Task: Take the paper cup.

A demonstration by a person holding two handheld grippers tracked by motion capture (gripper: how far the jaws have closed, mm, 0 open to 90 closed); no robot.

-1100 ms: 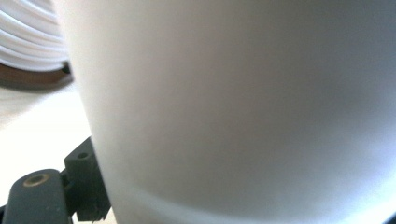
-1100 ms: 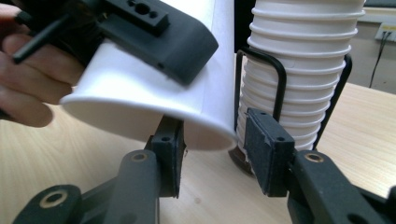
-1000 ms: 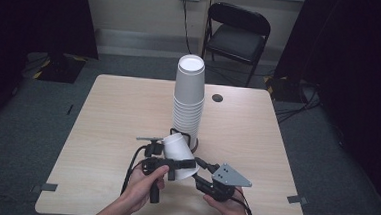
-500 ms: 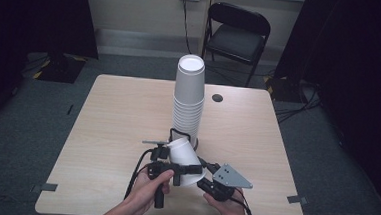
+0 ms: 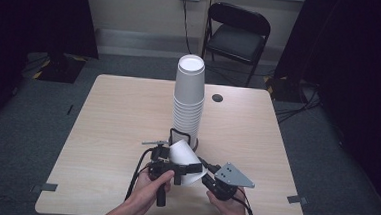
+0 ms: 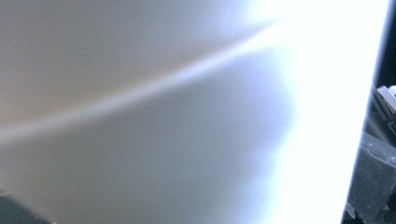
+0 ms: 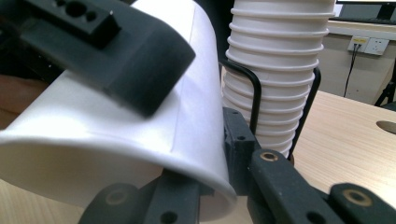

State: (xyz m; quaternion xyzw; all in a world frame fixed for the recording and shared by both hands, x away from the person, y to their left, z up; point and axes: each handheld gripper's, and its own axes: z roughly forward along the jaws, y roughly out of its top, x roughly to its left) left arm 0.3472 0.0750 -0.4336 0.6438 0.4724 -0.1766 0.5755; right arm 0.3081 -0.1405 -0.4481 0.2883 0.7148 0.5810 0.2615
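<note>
While our right gripper (image 5: pixel 205 174) pinches the cup (image 5: pixel 185 161) rim at 6 o'clock of the stack (image 5: pixel 188 101), our left gripper's (image 5: pixel 167 167) jaws, just opening, release it for handover.

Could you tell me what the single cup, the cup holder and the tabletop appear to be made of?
Single cup: likely matte white paper, with a side seam and rolled rim. Cup holder: thin black wire, probably coated metal. Tabletop: pale wood-grain, probably laminate.
</note>
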